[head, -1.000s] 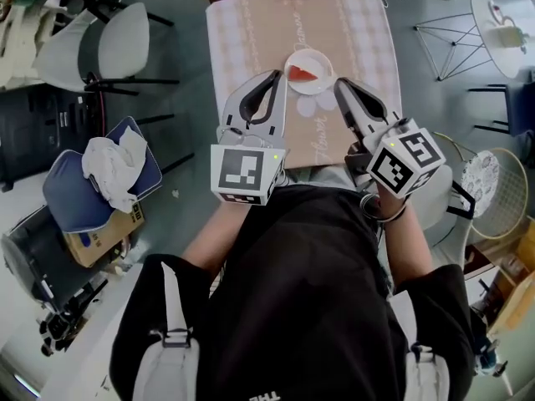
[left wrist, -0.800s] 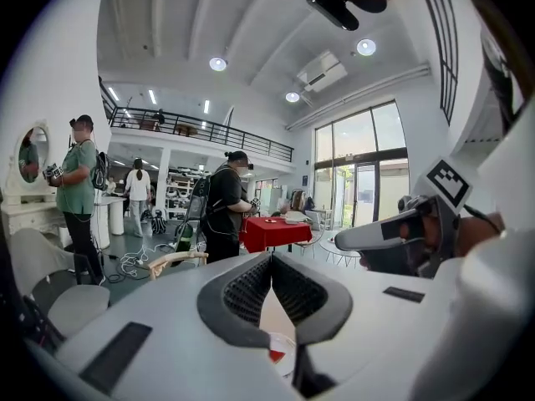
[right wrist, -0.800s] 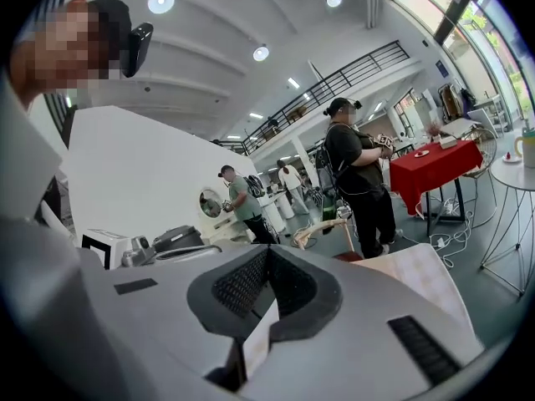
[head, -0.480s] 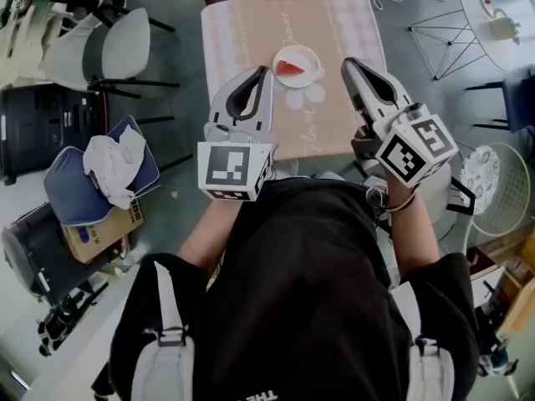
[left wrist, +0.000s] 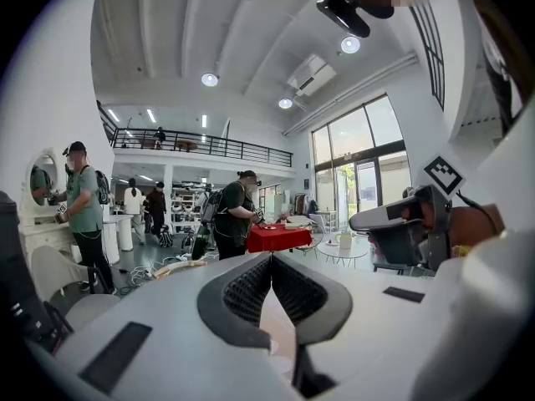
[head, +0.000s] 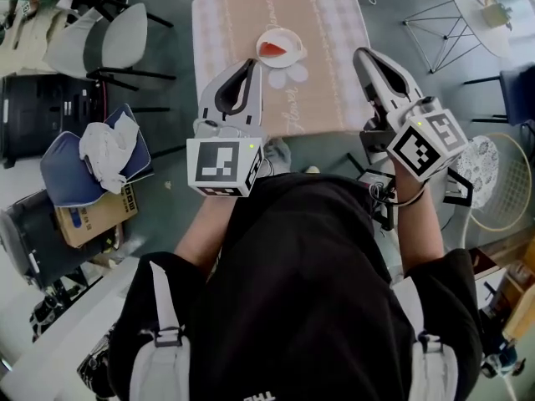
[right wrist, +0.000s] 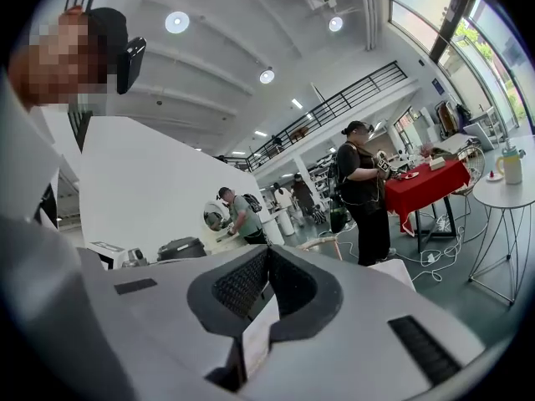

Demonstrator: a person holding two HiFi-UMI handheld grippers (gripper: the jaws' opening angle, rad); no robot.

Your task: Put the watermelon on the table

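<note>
A red watermelon slice (head: 272, 49) lies on a small white plate (head: 290, 39) on the table with the pink patterned cloth (head: 326, 23), at the top of the head view. My left gripper (head: 251, 63) is shut and empty, its tip just below and left of the plate. Out over the table's right edge, my right gripper (head: 361, 53) is also shut with nothing in it. In the left gripper view the left gripper (left wrist: 270, 258) points out level into the room with its jaws closed; the right gripper (right wrist: 267, 250) does the same in the right gripper view. Neither shows the watermelon.
A white chair (head: 100, 44) and a blue seat with a white cloth (head: 100, 153) stand to the left, above a cardboard box (head: 88, 215). At the right are a wire frame (head: 435, 32), a round white table (head: 476, 2) and a racket (head: 501, 186). Several people stand around a red table (left wrist: 280, 236).
Table and plate have slid up and left in the head view as I drew back. The grippers have spread apart, the right one going off the table's edge. Both stayed shut.
</note>
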